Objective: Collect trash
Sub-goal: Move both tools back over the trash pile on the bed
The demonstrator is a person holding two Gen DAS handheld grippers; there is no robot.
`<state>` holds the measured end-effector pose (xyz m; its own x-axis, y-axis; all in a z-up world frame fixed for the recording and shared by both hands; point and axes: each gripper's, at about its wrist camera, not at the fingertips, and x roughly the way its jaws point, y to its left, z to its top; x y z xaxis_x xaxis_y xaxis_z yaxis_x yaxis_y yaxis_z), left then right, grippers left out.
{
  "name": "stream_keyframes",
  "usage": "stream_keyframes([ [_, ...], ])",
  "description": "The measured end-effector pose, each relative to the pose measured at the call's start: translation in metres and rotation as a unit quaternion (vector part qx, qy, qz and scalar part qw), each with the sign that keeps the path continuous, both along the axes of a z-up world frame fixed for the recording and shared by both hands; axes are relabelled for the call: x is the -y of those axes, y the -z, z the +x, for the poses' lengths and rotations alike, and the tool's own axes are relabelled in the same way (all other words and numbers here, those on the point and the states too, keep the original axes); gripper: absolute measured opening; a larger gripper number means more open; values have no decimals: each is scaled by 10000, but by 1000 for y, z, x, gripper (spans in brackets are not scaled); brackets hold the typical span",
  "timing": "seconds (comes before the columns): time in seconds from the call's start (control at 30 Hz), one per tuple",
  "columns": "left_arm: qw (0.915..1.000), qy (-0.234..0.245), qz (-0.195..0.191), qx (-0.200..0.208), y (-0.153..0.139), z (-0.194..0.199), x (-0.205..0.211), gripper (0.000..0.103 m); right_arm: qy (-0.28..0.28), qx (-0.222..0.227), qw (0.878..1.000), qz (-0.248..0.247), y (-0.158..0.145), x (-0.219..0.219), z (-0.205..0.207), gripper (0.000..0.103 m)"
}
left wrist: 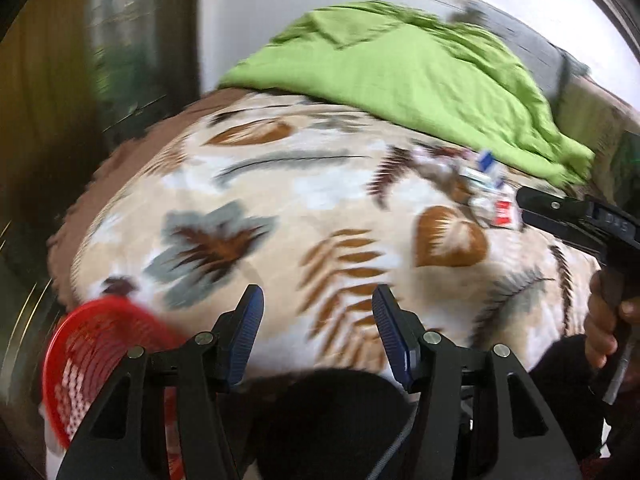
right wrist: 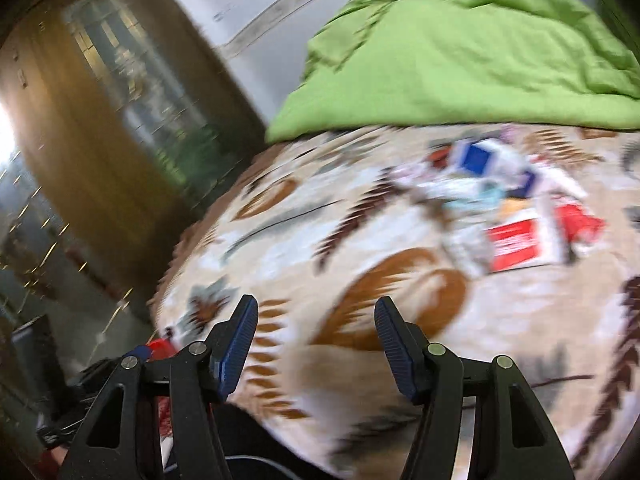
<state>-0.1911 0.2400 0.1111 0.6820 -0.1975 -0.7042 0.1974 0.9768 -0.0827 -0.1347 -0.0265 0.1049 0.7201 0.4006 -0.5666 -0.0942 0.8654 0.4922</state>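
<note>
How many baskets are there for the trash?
1: a red basket at the near left edge of the bed, beside the left gripper. Others may be out of view.

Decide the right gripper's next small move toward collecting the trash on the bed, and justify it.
Probably ease the right gripper forward to the red-and-white wrapper at the trash pile's near edge: its jaws stand open and empty, short of the litter on the bedspread.

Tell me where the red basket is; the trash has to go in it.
In the left wrist view the red basket sits at the lower left, at the near edge of the patterned blanket, just left of the left gripper.
</note>
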Motion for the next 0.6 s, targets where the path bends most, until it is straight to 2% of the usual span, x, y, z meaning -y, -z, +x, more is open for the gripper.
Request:
stream_keyframes([
  [0.3, 9934, 1137, 60, -104, -9, 25, 93, 59, 1316, -153, 9910, 169, 13, 96, -13, 65],
  [0.47, 9808, 1910, 22, -394, -3, 62, 157, 61, 2021, -291, 9783, 356, 28, 135, -18, 65],
  [0.6, 9726, 2288, 218, -351, 5, 87, 201, 63, 2285, -338, 9723, 350, 44, 148, -27, 65],
])
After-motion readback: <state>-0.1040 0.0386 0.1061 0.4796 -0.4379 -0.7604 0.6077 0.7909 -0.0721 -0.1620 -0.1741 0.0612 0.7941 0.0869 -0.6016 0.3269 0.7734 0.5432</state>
